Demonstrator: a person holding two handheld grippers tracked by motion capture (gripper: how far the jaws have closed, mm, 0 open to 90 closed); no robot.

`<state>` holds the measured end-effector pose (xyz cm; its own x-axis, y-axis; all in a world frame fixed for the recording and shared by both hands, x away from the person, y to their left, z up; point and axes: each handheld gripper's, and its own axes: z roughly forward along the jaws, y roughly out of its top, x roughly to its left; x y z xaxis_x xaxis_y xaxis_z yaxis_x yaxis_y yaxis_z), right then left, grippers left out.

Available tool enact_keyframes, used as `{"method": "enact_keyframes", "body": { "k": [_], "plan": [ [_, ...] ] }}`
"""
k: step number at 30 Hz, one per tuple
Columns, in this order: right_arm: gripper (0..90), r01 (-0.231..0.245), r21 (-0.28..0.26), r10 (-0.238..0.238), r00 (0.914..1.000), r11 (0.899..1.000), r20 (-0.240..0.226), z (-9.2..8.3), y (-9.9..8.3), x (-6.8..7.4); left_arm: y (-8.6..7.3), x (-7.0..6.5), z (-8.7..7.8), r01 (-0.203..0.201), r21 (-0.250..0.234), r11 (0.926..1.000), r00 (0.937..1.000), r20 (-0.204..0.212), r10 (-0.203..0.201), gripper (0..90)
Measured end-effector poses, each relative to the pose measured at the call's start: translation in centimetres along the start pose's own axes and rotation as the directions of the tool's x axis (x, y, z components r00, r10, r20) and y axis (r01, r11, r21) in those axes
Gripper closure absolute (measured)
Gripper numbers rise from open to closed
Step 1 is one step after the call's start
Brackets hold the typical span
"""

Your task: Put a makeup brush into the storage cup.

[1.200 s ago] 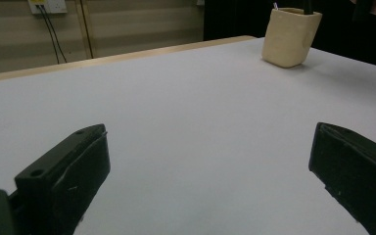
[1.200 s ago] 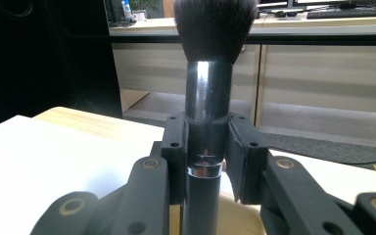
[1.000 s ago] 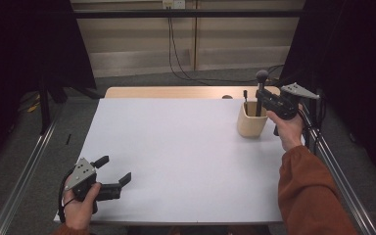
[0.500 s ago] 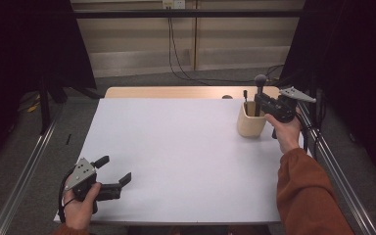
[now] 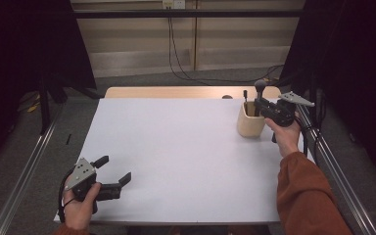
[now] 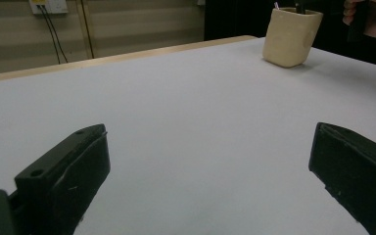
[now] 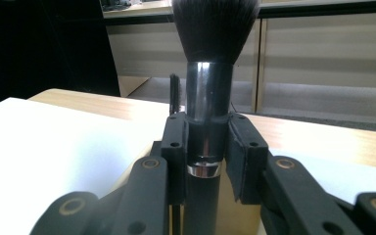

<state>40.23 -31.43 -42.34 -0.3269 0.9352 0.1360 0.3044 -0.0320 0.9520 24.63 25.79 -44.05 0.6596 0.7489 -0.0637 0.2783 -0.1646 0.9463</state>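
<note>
A black makeup brush [image 5: 260,88] with a dark bristle head stands upright over a beige cup [image 5: 249,126] at the table's far right. My right gripper [image 5: 262,105] is shut on its handle, and its lower end reaches into the cup. In the right gripper view both pads [image 7: 175,147] press on the brush's shiny black handle [image 7: 208,98], with the cup's rim [image 7: 236,215] just below. A thin dark stick [image 5: 245,95] also stands in the cup. My left gripper [image 5: 114,168] rests open at the near left corner with nothing between its jaws [image 6: 208,147]; the cup [image 6: 291,39] is far off.
The white table top [image 5: 176,147] has a wooden strip [image 5: 176,92] along its far edge. Metal rails [image 5: 27,166] run along both sides of the table. Cables [image 5: 196,73] hang from a wall socket onto the floor behind. Dark curtains stand on both sides.
My right gripper has sunk a little with the brush, toward the cup. The left gripper has stayed where it was.
</note>
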Motion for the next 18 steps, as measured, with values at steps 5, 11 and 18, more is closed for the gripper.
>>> {"method": "enact_keyframes", "body": {
  "k": [5,11,18],
  "plan": [
    [72.4,-0.010,0.008,0.010,0.9999,1.000,-0.005,0.02,-0.18,0.01,0.01,-0.01,0.01,0.000,0.001,1.0000,1.0000,0.001,0.000,1.8],
    [69.7,-0.021,0.031,0.021,0.9998,0.999,0.003,-0.01,-0.42,-0.13,0.00,-0.01,0.01,-0.001,0.002,1.0000,1.0000,0.002,0.001,1.8],
    [57.0,-0.044,0.031,0.044,0.9990,0.999,0.001,-0.35,-0.48,-0.30,0.00,-0.02,0.04,-0.001,0.002,1.0000,1.0000,0.003,0.001,1.8]
  ]
}}
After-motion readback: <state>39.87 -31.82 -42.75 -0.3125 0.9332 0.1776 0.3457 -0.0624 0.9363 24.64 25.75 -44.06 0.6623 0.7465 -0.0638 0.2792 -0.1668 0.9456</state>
